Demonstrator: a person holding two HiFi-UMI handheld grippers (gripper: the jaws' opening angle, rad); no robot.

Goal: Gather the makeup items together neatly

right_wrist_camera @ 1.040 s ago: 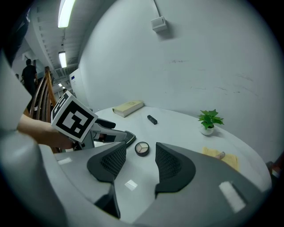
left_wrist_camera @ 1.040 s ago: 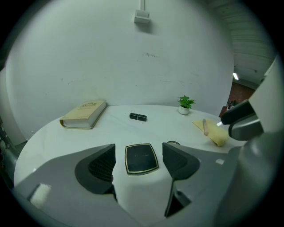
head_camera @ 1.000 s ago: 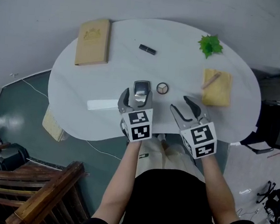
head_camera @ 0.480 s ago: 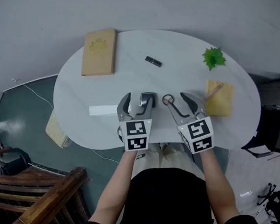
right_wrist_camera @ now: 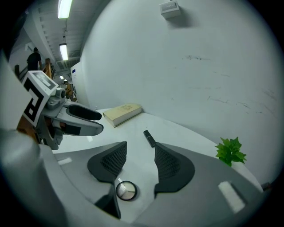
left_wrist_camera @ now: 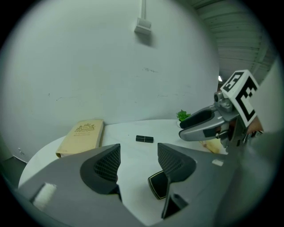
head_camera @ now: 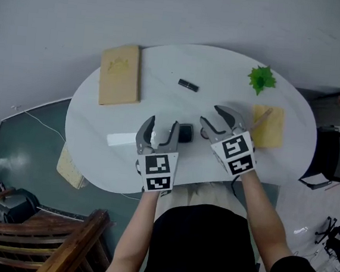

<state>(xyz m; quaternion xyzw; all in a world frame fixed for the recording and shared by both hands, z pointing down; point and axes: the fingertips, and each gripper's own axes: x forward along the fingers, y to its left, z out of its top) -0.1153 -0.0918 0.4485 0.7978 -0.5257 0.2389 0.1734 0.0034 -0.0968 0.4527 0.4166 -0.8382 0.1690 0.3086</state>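
A black square compact (head_camera: 185,133) lies flat on the white table (head_camera: 224,72), just right of my left gripper (head_camera: 160,127). The left gripper view shows the compact (left_wrist_camera: 157,185) under the right-hand jaw. That gripper's (left_wrist_camera: 138,155) jaws have just been closing with nothing between them, and it is open. My right gripper (head_camera: 212,117) is open and hangs over a small round compact (right_wrist_camera: 126,190), which lies on the table low between its (right_wrist_camera: 140,153) jaws. A black lipstick tube (head_camera: 188,84) lies farther back.
A tan book (head_camera: 121,74) lies at the table's back left. A green plant (head_camera: 261,79) and a yellow cloth (head_camera: 268,127) with a wooden stick are on the right. A white strip (head_camera: 122,138) lies left of my left gripper. A wooden chair (head_camera: 58,241) stands on the floor.
The black compact, earlier between my left jaws, now lies on the table to their right. The left gripper has pulled back. My right gripper has moved left over the round compact.
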